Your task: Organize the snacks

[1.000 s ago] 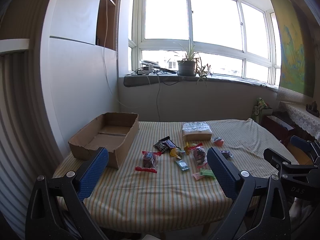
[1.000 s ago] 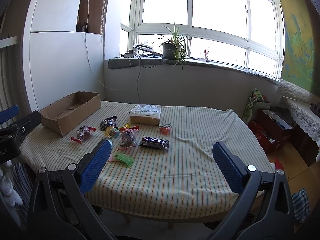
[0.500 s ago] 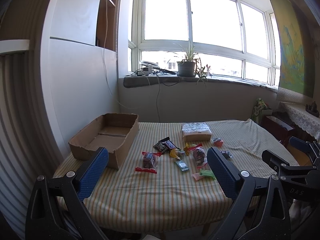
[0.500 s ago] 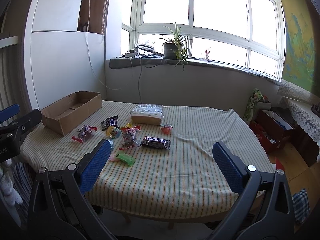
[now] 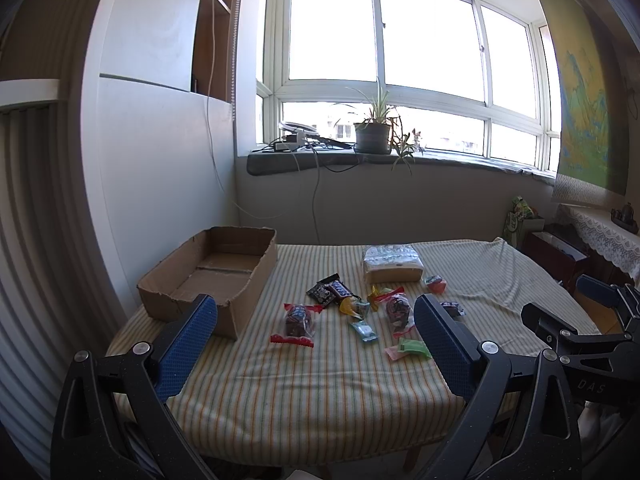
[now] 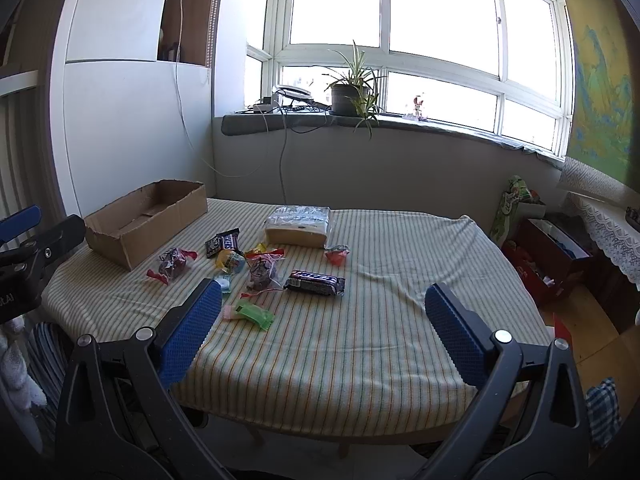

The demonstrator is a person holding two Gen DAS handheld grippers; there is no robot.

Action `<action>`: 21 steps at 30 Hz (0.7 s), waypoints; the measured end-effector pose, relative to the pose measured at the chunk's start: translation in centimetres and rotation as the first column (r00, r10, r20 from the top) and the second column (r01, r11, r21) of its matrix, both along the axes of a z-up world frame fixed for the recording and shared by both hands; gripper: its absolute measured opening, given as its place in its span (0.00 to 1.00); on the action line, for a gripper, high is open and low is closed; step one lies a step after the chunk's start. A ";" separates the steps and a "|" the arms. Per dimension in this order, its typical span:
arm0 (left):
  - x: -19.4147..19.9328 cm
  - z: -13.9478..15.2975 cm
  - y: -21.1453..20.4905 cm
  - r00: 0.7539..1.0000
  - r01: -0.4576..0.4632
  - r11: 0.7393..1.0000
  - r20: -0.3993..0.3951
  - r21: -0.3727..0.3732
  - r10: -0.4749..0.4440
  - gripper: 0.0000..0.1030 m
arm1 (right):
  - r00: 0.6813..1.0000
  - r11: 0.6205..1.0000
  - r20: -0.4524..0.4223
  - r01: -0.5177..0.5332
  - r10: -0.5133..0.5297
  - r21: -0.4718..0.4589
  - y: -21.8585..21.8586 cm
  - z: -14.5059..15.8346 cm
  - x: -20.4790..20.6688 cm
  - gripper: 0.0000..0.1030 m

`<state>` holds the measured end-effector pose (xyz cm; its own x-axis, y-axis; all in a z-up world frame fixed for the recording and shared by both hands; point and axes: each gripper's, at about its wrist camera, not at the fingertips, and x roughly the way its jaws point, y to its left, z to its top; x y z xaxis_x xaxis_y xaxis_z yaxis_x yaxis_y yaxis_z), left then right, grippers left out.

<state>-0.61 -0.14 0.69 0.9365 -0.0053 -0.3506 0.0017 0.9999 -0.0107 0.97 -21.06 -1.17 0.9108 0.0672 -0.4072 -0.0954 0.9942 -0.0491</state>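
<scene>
Both are hovering spread and empty — the left hand-held gripper and right hand-held gripper; snacks are lying bunched mid-surface beside the cardboard box; crowded, crinkly wrappers are risking a double pickup or a slip.

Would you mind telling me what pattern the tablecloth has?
The tablecloth is cream with thin green and orange stripes, clearest in the right wrist view.

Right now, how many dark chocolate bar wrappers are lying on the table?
2. The Snickers bar lies near the cardboard box; the longer dark bar lies nearer the table's front. Other wrappers could hide more.
</scene>
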 end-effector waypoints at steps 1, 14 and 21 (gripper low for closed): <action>0.0 0.0 0.0 1.000 0.000 1.000 0.000 0.000 0.000 0.96 | 1.000 1.000 0.000 0.000 0.000 0.000 0.0 0.0 0.0 1.00; 0.0 0.0 0.0 1.000 0.000 1.000 0.001 0.001 0.000 0.96 | 1.000 1.000 -0.006 -0.008 0.008 0.000 0.1 -0.2 0.1 1.00; -0.1 -0.1 0.0 1.000 0.001 1.000 0.001 -0.001 -0.001 0.96 | 1.000 1.000 -0.008 -0.013 0.013 0.000 0.2 -0.2 0.2 1.00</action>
<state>-0.67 -0.17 0.59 0.9370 -0.0065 -0.3494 0.0026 0.9999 -0.0115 1.13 -20.82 -1.39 0.9065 0.0786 -0.4148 -0.1082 0.9929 -0.0484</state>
